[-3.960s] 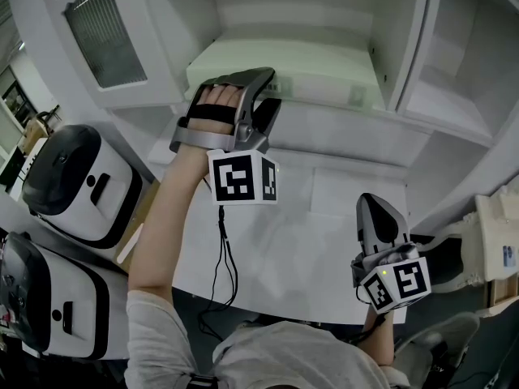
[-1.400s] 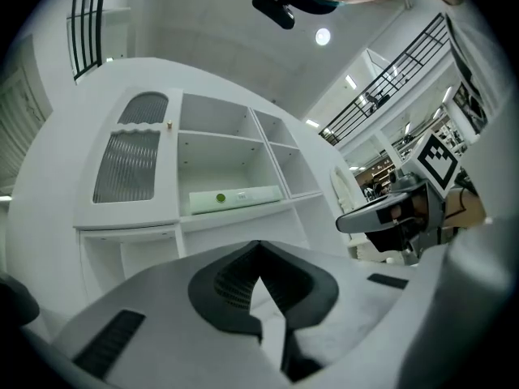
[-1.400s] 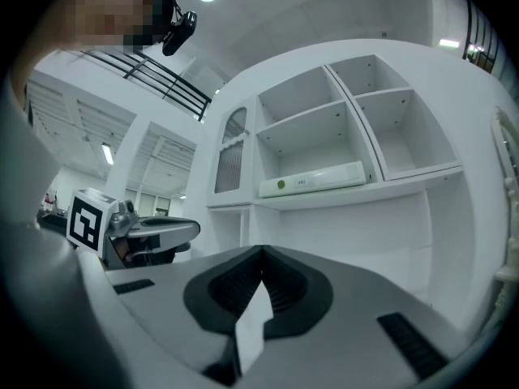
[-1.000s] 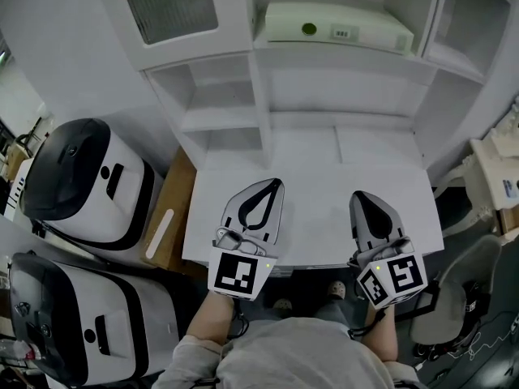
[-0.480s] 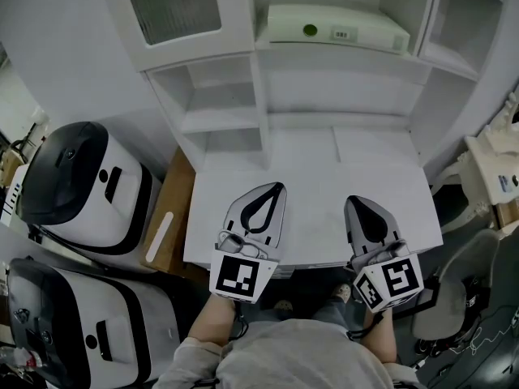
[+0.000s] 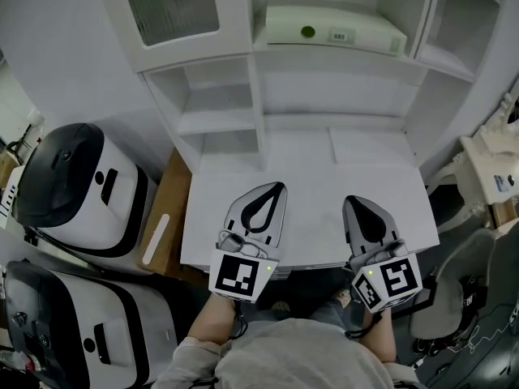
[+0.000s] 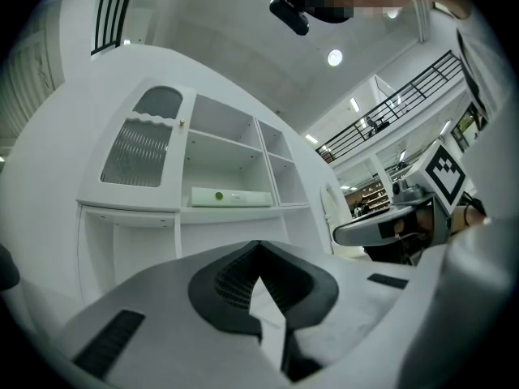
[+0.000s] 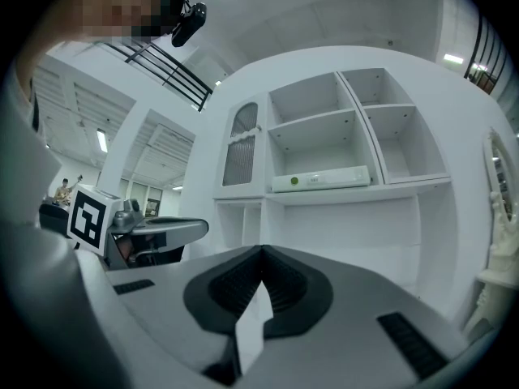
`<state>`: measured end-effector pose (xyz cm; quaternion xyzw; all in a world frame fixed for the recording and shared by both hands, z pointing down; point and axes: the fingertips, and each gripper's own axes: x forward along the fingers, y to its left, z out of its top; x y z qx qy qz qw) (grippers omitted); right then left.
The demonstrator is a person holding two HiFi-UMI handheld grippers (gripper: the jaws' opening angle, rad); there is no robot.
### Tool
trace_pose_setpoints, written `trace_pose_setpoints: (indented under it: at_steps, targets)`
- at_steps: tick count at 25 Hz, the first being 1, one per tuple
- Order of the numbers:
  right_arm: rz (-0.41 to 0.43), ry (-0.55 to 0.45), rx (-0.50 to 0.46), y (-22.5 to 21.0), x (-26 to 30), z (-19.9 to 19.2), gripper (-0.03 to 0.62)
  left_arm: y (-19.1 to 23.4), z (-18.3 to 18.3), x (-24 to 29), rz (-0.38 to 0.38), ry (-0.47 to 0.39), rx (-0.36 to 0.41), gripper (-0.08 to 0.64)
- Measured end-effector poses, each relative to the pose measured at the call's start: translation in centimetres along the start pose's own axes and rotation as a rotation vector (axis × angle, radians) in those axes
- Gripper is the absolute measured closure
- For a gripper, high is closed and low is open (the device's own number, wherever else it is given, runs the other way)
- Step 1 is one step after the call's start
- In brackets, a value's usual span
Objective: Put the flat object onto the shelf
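Note:
The flat object, a pale green-white box (image 6: 334, 25) with a round green dot and a small label on its front edge, lies on a shelf of the white cabinet (image 6: 258, 104). It also shows in the left gripper view as the box (image 7: 231, 196) and in the right gripper view as the box (image 8: 320, 178). My left gripper (image 6: 276, 188) rests low over the white desk (image 6: 316, 168), shut, nothing in it. My right gripper (image 6: 354, 203) sits beside it, also shut and empty. In each gripper view the tips meet, left gripper (image 7: 259, 245) and right gripper (image 8: 261, 251).
Two white and black machines (image 6: 77, 186) (image 6: 73, 331) stand at the left, with a brown cardboard piece (image 6: 162, 217) between them and the desk. A chair (image 6: 462, 290) is at the right. The cabinet has a ribbed door (image 6: 174, 6) at upper left and several open compartments.
Four seconds ago my left gripper was up at the shelf by the box; now it is back down near the desk edge. Over the last second both grippers barely moved.

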<state>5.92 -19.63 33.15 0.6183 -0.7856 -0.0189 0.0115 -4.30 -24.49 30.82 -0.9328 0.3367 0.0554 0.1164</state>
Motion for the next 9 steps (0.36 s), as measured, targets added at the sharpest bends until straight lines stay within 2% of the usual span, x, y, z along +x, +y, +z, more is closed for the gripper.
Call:
trace_pose_setpoints:
  at_steps: [9]
  targets:
    - [-0.013, -0.001, -0.007, -0.25, -0.46, 0.3, 0.583, -0.27, 0.25, 0.08, -0.008, -0.01, -0.009, 0.546]
